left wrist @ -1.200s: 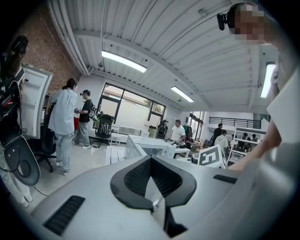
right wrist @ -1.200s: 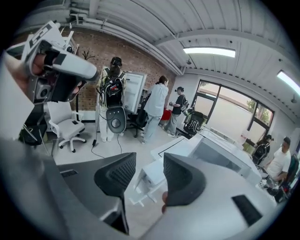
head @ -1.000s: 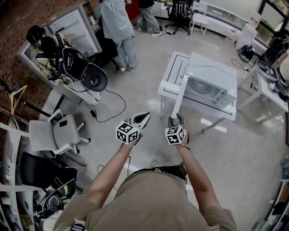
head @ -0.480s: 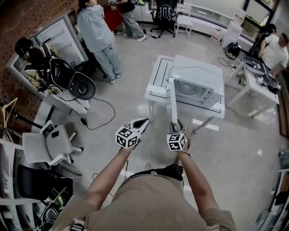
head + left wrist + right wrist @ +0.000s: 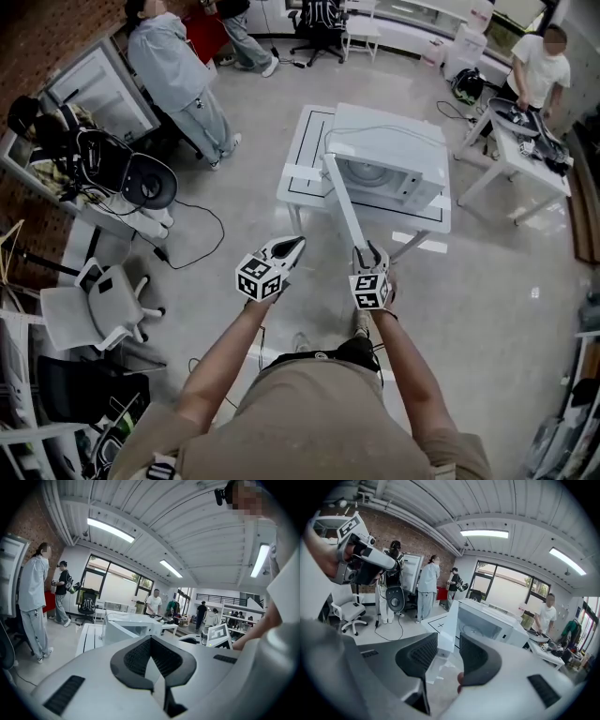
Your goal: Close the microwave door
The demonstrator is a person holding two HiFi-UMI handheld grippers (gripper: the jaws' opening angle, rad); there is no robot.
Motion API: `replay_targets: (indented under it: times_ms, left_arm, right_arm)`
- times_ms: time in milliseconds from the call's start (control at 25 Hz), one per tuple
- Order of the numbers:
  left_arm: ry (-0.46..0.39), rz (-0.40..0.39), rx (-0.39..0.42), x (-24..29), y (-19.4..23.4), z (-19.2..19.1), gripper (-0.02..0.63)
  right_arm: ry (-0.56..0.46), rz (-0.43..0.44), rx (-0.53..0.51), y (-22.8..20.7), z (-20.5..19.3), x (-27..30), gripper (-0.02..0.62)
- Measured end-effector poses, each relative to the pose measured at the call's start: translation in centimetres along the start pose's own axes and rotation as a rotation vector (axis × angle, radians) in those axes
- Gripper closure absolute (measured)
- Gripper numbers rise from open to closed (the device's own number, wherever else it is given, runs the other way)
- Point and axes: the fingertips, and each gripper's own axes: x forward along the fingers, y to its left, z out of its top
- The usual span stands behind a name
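Observation:
A white microwave point(image 5: 394, 155) stands on a low white table point(image 5: 305, 150), and its door point(image 5: 342, 202) swings open toward me. In the right gripper view the microwave point(image 5: 497, 625) lies ahead, with the door's point(image 5: 451, 616) free edge showing in line with the gap between the jaws. My right gripper point(image 5: 368, 255) point(image 5: 449, 639) is at the door's near end, its jaws closing with a gap still between them. I cannot tell whether the pads touch the door. My left gripper point(image 5: 286, 248) point(image 5: 151, 641) hangs left of the door, shut and empty.
A person in pale clothes point(image 5: 178, 70) stands at the back left beside a white cabinet point(image 5: 94, 84). Another person point(image 5: 539, 61) works at a small table point(image 5: 511, 141) on the right. Office chairs point(image 5: 94, 300) and a floor cable point(image 5: 202, 244) are on the left.
Both grippers have come forward toward the microwave. The door's near edge now lies right at my right gripper, which was short of it before.

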Motion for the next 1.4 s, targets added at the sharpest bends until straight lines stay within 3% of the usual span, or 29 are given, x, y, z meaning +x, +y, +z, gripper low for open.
replay_targets:
  times_ms: [280, 560, 1000, 1400]
  left_arm:
    - [0.011, -0.001, 0.000, 3.8, -0.6, 0.6, 0.601]
    - [0.018, 0.020, -0.012, 6.6, -0.8, 0.8, 0.601]
    - [0.084, 0.052, 0.002, 8.8, -0.5, 0.1, 0.601]
    - [0.115, 0.071, 0.019, 13.5, -1.1, 0.4, 0.601]
  right_arm:
    - [0.013, 0.056, -0.015, -2.7, -1.2, 0.2, 0.443]
    - [-0.001, 0.138, -0.058, -1.2, -1.1, 0.4, 0.443]
    - [0.001, 0.054, -0.065, -5.0, -2.4, 1.5, 0.449]
    - [-0.058, 0.084, -0.031, -10.0, -3.3, 3.3, 0.449]
